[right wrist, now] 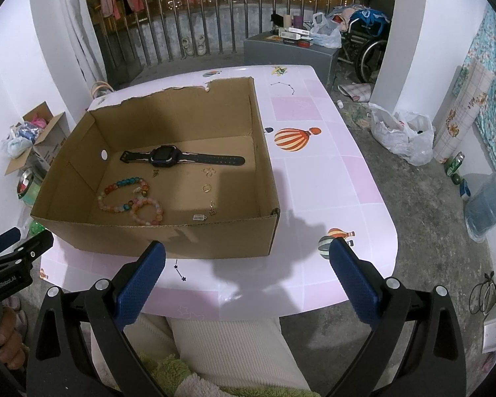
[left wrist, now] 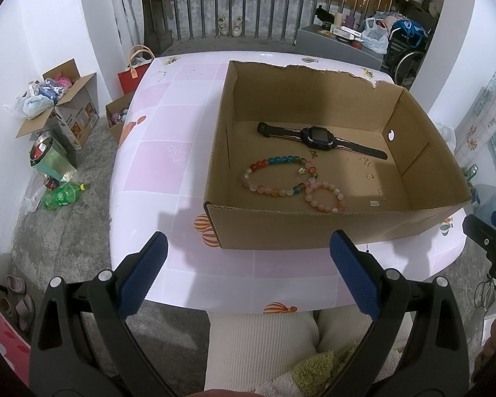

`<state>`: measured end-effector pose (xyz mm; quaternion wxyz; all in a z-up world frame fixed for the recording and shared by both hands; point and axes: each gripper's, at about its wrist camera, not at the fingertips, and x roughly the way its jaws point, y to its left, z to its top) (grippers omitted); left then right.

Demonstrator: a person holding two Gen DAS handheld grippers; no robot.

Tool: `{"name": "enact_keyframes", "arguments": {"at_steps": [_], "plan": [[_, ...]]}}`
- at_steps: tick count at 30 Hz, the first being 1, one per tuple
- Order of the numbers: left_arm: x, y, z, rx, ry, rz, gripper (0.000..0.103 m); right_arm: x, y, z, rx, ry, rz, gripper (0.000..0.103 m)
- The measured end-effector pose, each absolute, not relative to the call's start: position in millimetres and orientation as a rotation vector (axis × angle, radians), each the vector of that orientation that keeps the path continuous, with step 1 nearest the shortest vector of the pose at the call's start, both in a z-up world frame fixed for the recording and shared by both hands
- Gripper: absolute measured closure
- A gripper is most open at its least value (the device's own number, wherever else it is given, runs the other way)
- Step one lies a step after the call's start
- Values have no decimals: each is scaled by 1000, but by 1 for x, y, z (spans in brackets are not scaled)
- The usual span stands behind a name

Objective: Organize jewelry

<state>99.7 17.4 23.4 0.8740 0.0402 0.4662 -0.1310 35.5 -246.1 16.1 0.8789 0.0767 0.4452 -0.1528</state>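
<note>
Left tool [left wrist: 248, 248]: held low in front of the worktop's near edge, its blue pads wide apart, nothing between them.
Right tool [right wrist: 248, 258]: held likewise at the near edge, pads wide apart and empty; its tip is also seen at the right margin of the left wrist view.
Cardboard box [left wrist: 423, 139]: stood open-topped on the pink patterned worktop [left wrist: 168, 152], its far rim torn.
Smartwatch [left wrist: 317, 137]: laid flat across the back of the box floor, strap stretched out.
Large bead bracelet [left wrist: 274, 173]: laid flat toward the box's left side, multicoloured.
Small pink bracelet [left wrist: 325, 197]: laid near the front wall, touching the large one.
Gold ring [right wrist: 206, 188]: laid alone mid-floor, apart from the bracelets.
Small pieces: a clover-shaped charm [right wrist: 210, 171], a dark charm [right wrist: 155, 173], a small chain piece [right wrist: 211, 208] and a tiny silver plate [right wrist: 198, 217] are scattered on the floor; their exact kind cannot be told.
State of the task: all jewelry is seen inside the box and none on the worktop; this would fit either pieces already gathered there or pieces waiting to be sorted.
Handling, as judged: should a piece be picked, a steep approach over the front wall would be needed; beads would likely be gripped across the strand, while the ring and flat charms could slip or be pushed along the cardboard.
</note>
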Motion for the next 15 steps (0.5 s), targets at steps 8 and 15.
{"name": "enact_keyframes", "arguments": {"at_steps": [8, 15], "plan": [[100, 18, 23, 83, 975, -273, 8, 36, -246, 16, 160, 928, -318, 7], [99, 17, 23, 84, 975, -273, 8, 36, -246, 16, 160, 928, -318, 7]]}}
